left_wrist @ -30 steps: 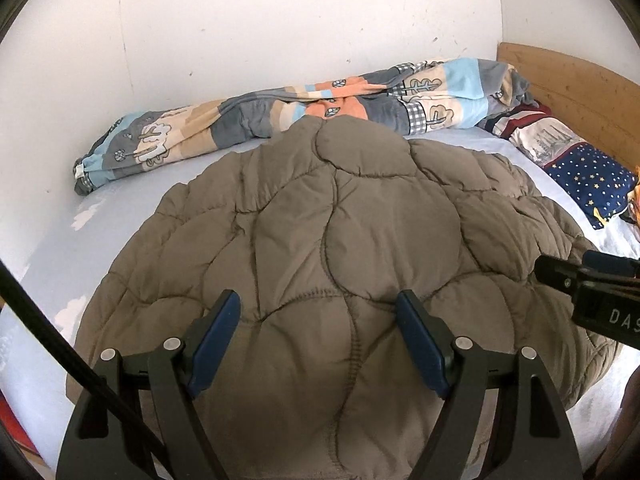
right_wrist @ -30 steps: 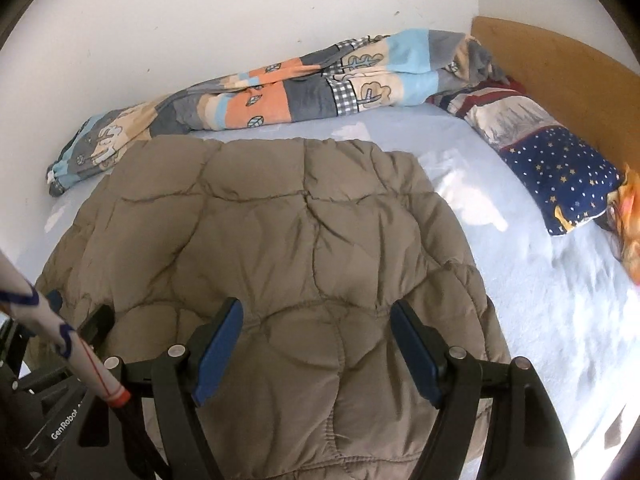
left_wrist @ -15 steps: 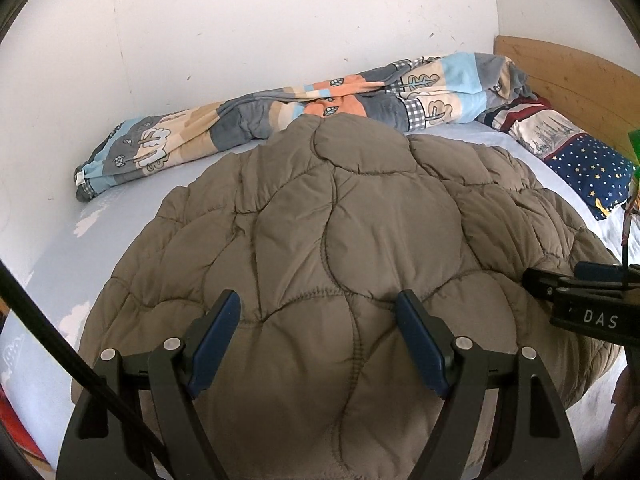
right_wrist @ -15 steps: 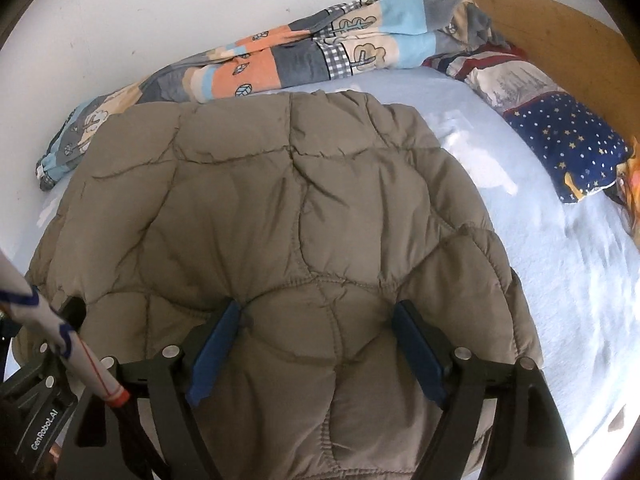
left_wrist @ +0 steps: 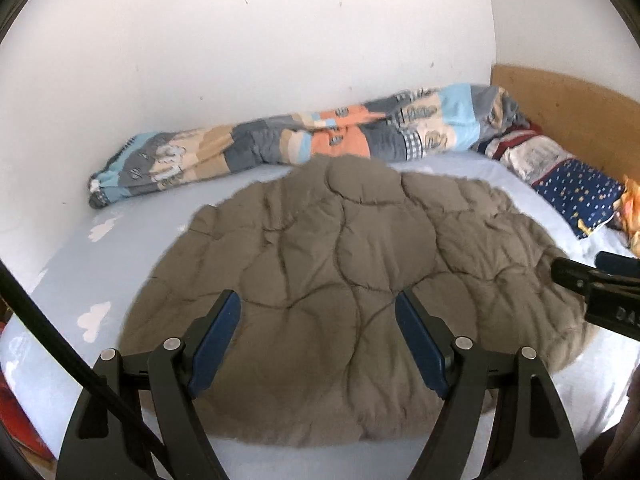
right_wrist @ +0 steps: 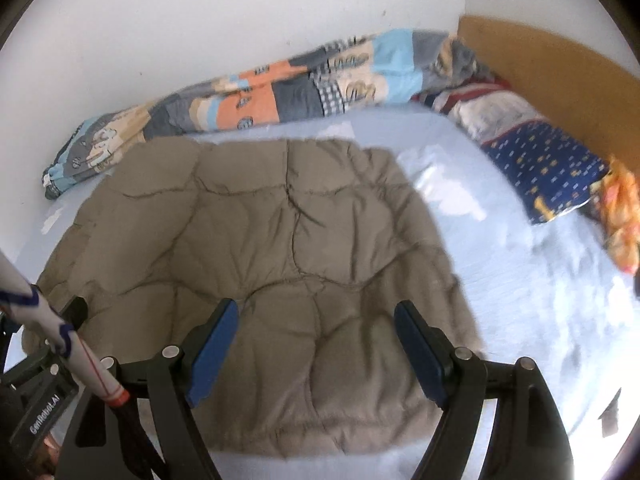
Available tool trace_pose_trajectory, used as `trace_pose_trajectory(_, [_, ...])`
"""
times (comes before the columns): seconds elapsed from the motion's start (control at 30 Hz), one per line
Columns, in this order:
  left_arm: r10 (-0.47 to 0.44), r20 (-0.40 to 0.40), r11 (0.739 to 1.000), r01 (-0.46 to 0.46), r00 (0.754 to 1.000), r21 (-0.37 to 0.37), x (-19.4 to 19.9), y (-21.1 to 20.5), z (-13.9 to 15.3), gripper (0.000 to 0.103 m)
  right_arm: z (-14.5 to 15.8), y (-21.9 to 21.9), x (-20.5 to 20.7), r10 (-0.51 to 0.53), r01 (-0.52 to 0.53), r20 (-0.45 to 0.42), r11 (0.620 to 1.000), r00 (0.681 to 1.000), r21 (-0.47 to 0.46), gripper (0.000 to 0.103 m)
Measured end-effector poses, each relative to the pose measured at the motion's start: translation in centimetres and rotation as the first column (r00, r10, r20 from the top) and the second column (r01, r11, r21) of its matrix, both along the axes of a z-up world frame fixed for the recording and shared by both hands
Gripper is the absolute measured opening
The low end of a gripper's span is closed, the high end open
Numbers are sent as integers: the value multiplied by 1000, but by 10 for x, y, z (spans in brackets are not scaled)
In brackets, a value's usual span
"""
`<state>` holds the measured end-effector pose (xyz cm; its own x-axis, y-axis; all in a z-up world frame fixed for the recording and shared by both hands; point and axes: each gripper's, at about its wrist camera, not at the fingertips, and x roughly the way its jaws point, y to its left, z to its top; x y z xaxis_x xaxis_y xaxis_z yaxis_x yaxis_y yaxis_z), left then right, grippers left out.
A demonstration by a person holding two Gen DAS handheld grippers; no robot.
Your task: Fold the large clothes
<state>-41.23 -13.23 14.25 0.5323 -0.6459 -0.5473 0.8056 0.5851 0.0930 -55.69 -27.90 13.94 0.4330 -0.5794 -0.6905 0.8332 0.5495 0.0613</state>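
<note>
A large brown quilted garment lies spread flat on the pale blue bed sheet; it also shows in the right wrist view. My left gripper is open and empty, raised above the garment's near edge. My right gripper is open and empty, also raised above the near edge. The right gripper's body shows at the right of the left wrist view. The left gripper's body shows at the lower left of the right wrist view.
A rolled patchwork duvet lies along the white wall at the back. A starry blue pillow and an orange item lie at the right by the wooden headboard. Bare sheet lies right of the garment.
Both grippers have pulled back and risen from the garment, which now looks smaller and lies flat with its near edge visible. Both stay open.
</note>
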Motion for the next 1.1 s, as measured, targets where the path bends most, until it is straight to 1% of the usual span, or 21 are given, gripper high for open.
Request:
trace_pose_trajectory(0.03, [7,9,1000,-7,1000,-17,-4,12,7,79,9,14,-9,3,-2,11,999,1000,-40,84])
trace_pose_trajectory(0.07, [9,14,999,-9,1000,-31,-8,23,12,79,13,21,-13,2,-2,15,998,1000,-59,85])
trace_pose_trajectory(0.13, [13,16,999,-12,1000,-50,-17,44,20,79,22,53,-31,2,2,41,993,999,-114,85])
trace_pose_trajectory(0.2, [16,1,998,-16,1000,-65,-25,68,25,79,25,84,-45,21,-12,52,986,998,-165,89])
trace_pose_trajectory(0.23, [17,-15,997,-18,1000,-75,-31,85,27,81,26,96,-50,29,-20,49,983,998,-184,91])
trace_pose_trajectory(0.27, [22,-24,997,-24,999,-78,-34,95,28,82,26,109,-54,42,-32,46,979,998,-200,93])
trace_pose_trajectory(0.33, [36,-51,995,-41,998,-92,-45,124,32,83,28,140,-67,78,-65,52,973,996,-223,93])
trace_pose_trajectory(0.37, [41,-59,994,-47,997,-97,-48,133,34,83,29,148,-70,86,-71,57,971,995,-228,93])
trace_pose_trajectory(0.43, [56,-76,990,-65,996,-124,-59,158,44,86,38,176,-80,120,-97,77,964,990,-246,93])
trace_pose_trajectory(0.47, [65,-75,989,-74,995,-131,-62,166,50,89,41,184,-83,131,-106,84,962,988,-253,94])
trace_pose_trajectory(0.5, [77,-64,987,-86,995,-139,-65,173,58,89,49,196,-87,160,-130,96,956,982,-262,95])
trace_pose_trajectory(0.57, [104,-29,982,-107,994,-157,-73,183,76,90,62,205,-89,186,-153,103,951,977,-268,97])
trace_pose_trajectory(0.6, [114,-10,978,-115,993,-172,-76,188,87,91,75,210,-91,197,-158,123,949,973,-272,97])
trace_pose_trajectory(0.67, [123,8,973,-119,992,-199,-80,195,109,98,95,217,-92,224,-179,138,943,965,-281,101])
trace_pose_trajectory(0.73, [126,25,970,-118,992,-210,-82,197,122,99,106,226,-91,226,-182,129,939,966,-291,101])
trace_pose_trajectory(0.77, [134,38,969,-123,990,-213,-84,196,125,99,110,227,-91,228,-181,138,941,964,-286,102])
trace_pose_trajectory(0.83, [152,71,969,-135,986,-207,-85,194,127,100,114,227,-89,230,-187,145,947,962,-262,102])
trace_pose_trajectory(0.9, [152,64,972,-137,986,-189,-81,189,123,100,112,226,-86,203,-168,120,953,972,-251,102])
trace_pose_trajectory(1.0, [132,6,980,-129,991,-150,-73,180,111,100,104,220,-80,175,-152,83,962,981,-227,102])
trace_pose_trajectory(1.03, [137,-22,982,-139,990,-129,-69,176,107,100,102,217,-79,168,-149,73,964,983,-220,102])
trace_pose_trajectory(1.1, [139,-48,985,-143,989,-101,-64,172,100,100,99,210,-77,155,-140,59,968,986,-210,102])
